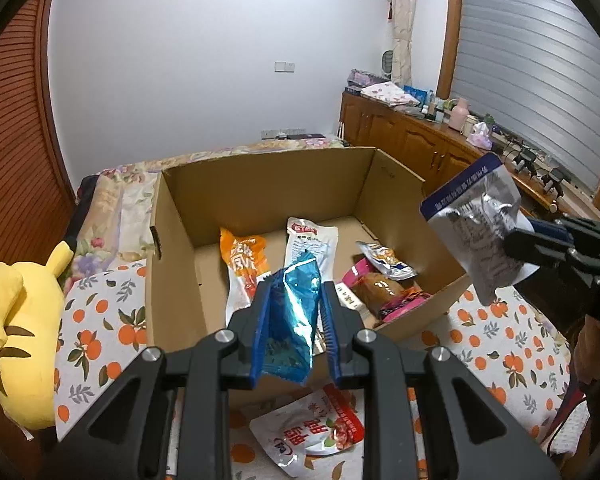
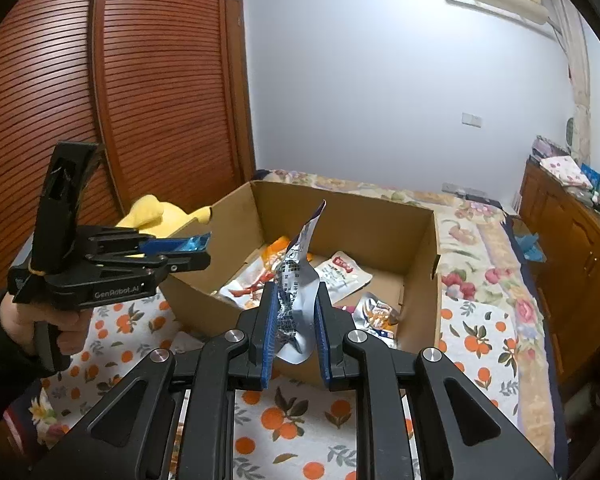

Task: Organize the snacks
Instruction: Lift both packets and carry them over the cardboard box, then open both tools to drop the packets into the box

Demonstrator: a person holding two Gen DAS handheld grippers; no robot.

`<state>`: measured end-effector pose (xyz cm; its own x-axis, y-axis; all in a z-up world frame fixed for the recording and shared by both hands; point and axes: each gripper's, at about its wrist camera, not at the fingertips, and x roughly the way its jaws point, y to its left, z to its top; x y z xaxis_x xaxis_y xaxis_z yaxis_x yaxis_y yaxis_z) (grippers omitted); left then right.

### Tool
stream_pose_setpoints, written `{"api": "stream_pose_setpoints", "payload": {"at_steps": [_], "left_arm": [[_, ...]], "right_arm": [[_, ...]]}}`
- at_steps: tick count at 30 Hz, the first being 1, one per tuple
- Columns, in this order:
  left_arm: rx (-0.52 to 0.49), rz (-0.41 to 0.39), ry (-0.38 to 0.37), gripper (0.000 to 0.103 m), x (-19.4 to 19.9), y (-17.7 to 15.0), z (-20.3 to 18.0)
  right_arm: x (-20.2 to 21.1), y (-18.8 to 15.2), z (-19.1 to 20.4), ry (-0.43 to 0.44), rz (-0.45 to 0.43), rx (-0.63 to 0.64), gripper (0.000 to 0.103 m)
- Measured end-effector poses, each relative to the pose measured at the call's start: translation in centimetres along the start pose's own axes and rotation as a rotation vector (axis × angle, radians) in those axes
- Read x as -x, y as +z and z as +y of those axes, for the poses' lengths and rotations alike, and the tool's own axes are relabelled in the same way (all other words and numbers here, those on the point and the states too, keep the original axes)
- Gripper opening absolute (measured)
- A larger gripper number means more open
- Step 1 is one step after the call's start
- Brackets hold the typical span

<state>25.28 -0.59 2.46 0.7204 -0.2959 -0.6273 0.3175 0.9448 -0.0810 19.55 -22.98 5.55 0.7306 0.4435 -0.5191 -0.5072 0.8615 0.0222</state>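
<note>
Two snack packets are in my grip, one in each gripper, and both hang close to the open brown cardboard box (image 1: pixel 260 196) that stands on the orange-printed bedsheet (image 1: pixel 100 320). My left gripper (image 1: pixel 294 300) is clamped on a shiny blue foil packet (image 1: pixel 292 320), which stands upright between the blue pads just short of the box's near wall. My right gripper (image 2: pixel 296 312) is squeezed nearly closed on a crumpled silver foil pouch with a dark blue top edge (image 2: pixel 296 292), held at the box's near right corner, above the rim. One white and red pouch (image 1: pixel 312 436) lies on the sheet just outside the near wall, not yet collected.

Inside the box, on its floor, several packets already lie: an orange and white one (image 1: pixel 244 268), a long white one (image 1: pixel 312 240), a brown snack in a pink wrapper (image 1: pixel 384 292) and a small silver one (image 1: pixel 384 260).

To do this well, I judge I should carry each packet clear over the rim, lower it toward a bare patch of floor, then release. Beyond the box's left wall sits a yellow plush toy (image 1: pixel 24 320).
</note>
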Motion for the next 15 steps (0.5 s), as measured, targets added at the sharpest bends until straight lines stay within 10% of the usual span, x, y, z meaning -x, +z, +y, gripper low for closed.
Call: {"api": "stream_pose_setpoints", "payload": {"at_steps": [15], "left_arm": [[0.032,-0.011,0.042,0.05,-0.6,0.2,1.1]], "right_arm": [[-3.7,1.2,-1.1,-0.033,0.04,-0.03,0.014]]}}
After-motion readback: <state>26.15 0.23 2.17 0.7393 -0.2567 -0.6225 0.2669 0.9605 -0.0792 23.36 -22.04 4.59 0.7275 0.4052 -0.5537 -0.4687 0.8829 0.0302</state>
